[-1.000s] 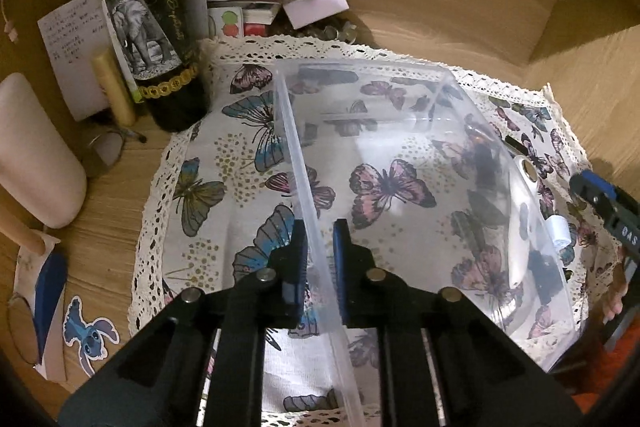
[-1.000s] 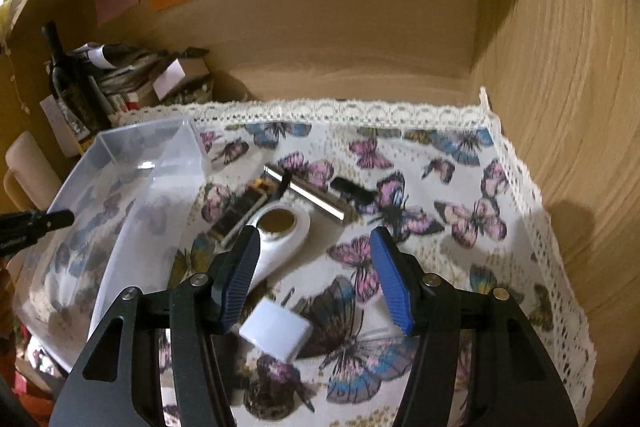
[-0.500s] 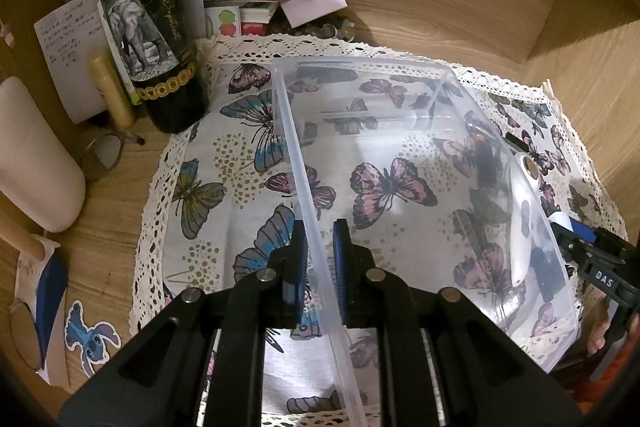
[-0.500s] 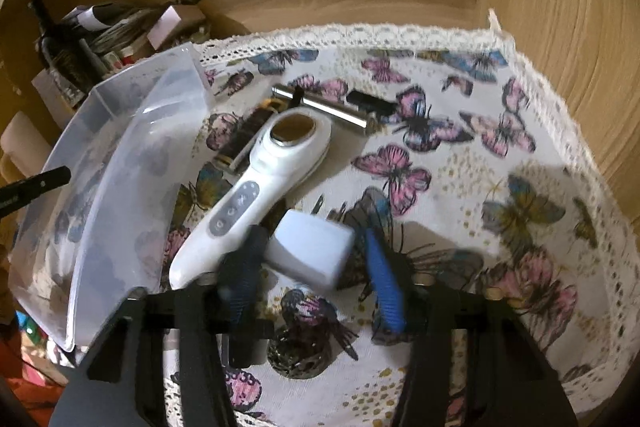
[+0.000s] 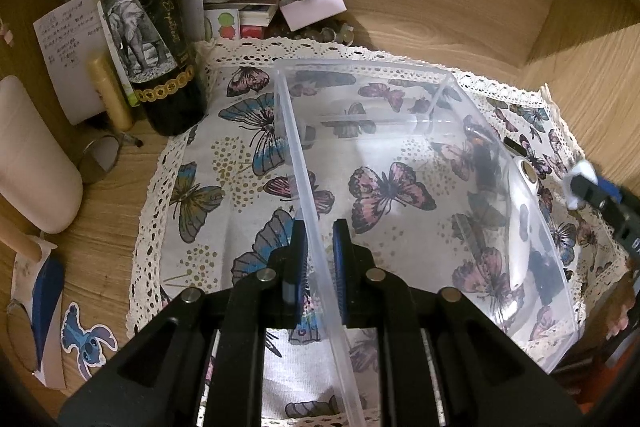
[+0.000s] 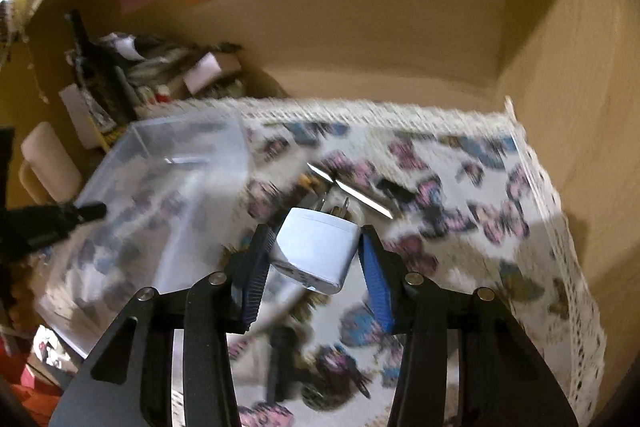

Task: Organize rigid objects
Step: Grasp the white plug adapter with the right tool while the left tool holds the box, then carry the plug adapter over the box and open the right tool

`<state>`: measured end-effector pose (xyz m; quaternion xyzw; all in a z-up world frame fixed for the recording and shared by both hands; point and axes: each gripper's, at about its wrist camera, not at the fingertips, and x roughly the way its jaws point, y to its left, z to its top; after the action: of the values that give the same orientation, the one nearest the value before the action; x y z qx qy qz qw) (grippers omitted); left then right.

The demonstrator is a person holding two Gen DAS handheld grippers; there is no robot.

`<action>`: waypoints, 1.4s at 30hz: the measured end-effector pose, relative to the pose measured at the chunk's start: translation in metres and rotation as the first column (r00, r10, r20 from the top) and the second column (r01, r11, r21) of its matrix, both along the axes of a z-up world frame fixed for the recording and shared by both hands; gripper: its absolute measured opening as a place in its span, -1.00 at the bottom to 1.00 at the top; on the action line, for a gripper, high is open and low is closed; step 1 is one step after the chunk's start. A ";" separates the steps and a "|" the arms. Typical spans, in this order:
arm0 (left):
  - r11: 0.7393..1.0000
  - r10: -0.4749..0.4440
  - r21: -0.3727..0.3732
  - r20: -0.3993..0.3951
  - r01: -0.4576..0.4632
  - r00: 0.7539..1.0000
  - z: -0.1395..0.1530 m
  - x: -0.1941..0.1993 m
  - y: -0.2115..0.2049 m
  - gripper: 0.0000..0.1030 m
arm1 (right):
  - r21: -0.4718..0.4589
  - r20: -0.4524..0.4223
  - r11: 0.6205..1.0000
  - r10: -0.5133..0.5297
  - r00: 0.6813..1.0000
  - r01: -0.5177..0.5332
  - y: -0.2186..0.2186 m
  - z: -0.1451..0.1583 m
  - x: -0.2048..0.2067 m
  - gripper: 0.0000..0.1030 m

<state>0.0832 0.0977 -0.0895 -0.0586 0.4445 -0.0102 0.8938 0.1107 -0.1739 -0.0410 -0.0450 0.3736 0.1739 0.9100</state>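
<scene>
A clear plastic bin [image 5: 420, 147] stands on a butterfly cloth [image 5: 224, 195]; it also shows at the left of the right wrist view [image 6: 168, 171]. My left gripper [image 5: 319, 267] is shut on the bin's near left wall. My right gripper [image 6: 316, 259] is shut on a white plug adapter [image 6: 316, 251] and holds it above the cloth, prongs pointing away; the adapter and gripper also show at the right edge of the left wrist view [image 5: 582, 177]. A white handheld device [image 5: 520, 211] and a silver bar [image 6: 356, 193] lie on the cloth right of the bin.
A dark wine bottle [image 5: 152, 27], papers and a note [image 5: 68, 43] crowd the back left corner. A cream cylinder [image 5: 28, 155] lies at the left. Wooden walls close the back and right. A small black item [image 6: 394, 189] lies by the silver bar.
My right gripper closed on the white plug adapter and lifted it off the cloth. My left gripper kept its hold on the bin wall.
</scene>
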 end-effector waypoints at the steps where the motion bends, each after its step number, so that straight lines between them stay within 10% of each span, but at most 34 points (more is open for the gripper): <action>1: 1.000 -0.001 0.002 0.000 0.001 1.000 0.000 0.000 0.000 -0.74 | 0.004 0.014 1.000 0.013 1.000 -0.013 0.005 0.004 0.000 -0.21; 13: 1.000 -0.007 0.003 0.012 0.007 1.000 0.000 -0.001 -0.001 -0.73 | 0.025 0.099 0.984 0.171 0.980 -0.175 0.069 0.032 0.009 -0.21; 42: 1.000 -0.014 -0.013 0.038 0.015 0.999 -0.002 -0.004 -0.001 -0.71 | -0.188 -0.191 0.901 0.358 0.914 -0.392 0.160 -0.029 0.045 -0.20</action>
<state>0.0791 0.0963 -0.0912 -0.0610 0.4280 -0.0206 0.9015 0.1554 -0.0144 -0.0700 -0.2044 0.4430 0.3060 0.8175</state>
